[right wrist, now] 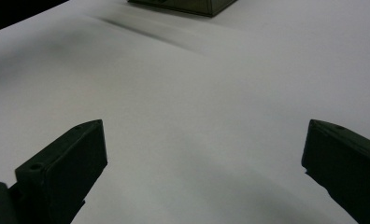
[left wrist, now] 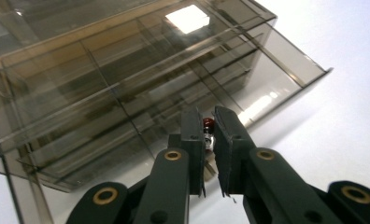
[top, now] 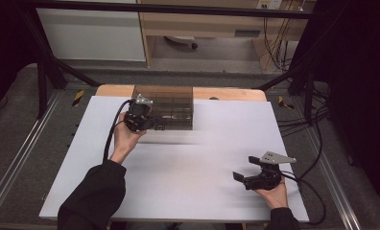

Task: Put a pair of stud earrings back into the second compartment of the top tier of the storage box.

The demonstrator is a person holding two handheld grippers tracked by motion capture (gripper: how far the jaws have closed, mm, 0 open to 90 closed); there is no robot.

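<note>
Left of centre in the high view, the left claw (top: 154, 123) meets the lower left edge of the smoky translucent drawer box (top: 171, 103) standing at the counter's (top: 178, 187) far edge; its tips are lost against the dark plastic. In the left gripper view this claw (left wrist: 209, 140) is pinched narrow on a small red-tipped object (left wrist: 208, 124), mostly hidden between the jaws and too small to identify, just before the box (left wrist: 127, 79). At lower right, the right claw (top: 243, 167) gapes wide over bare counter, holding nothing; its view crops the box (right wrist: 188, 5) at the top.
</note>
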